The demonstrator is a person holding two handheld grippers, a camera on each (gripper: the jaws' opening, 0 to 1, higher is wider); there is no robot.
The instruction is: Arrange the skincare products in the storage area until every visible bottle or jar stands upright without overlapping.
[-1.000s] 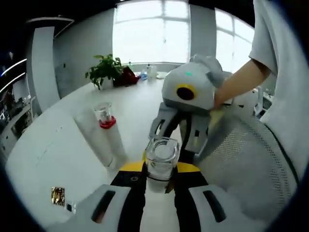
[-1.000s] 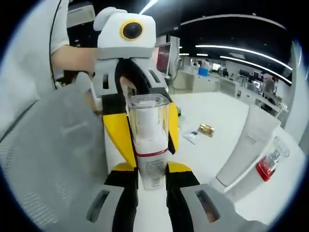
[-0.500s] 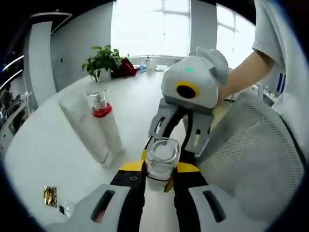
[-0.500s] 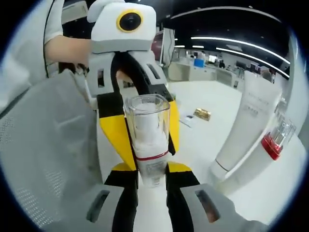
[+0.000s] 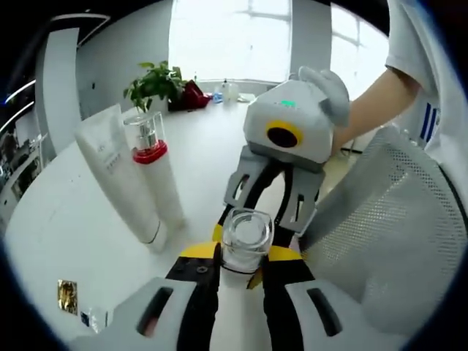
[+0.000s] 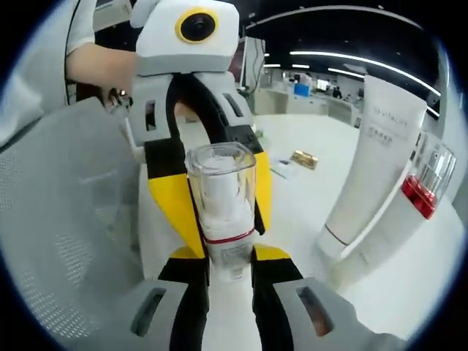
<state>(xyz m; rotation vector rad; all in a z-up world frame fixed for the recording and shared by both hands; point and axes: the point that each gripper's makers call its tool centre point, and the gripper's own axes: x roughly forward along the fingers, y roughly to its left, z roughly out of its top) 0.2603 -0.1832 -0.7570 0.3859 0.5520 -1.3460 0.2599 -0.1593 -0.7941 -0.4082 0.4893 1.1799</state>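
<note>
Both grippers are pinching the same clear-capped bottle [image 6: 221, 212] from opposite sides: the right gripper [image 6: 223, 274] is clamping its lower body, while the left gripper [image 5: 234, 270] is closing its jaws on it beside the mesh storage basket [image 5: 387, 241]. On the white worktop [image 5: 73, 241], a white tube [image 5: 117, 175] and a red-collared pump bottle [image 5: 155, 179] are standing together nearby. With two grips competing, an uneven release could be tipping the bottle sideways or knocking those neighbours over.
</note>
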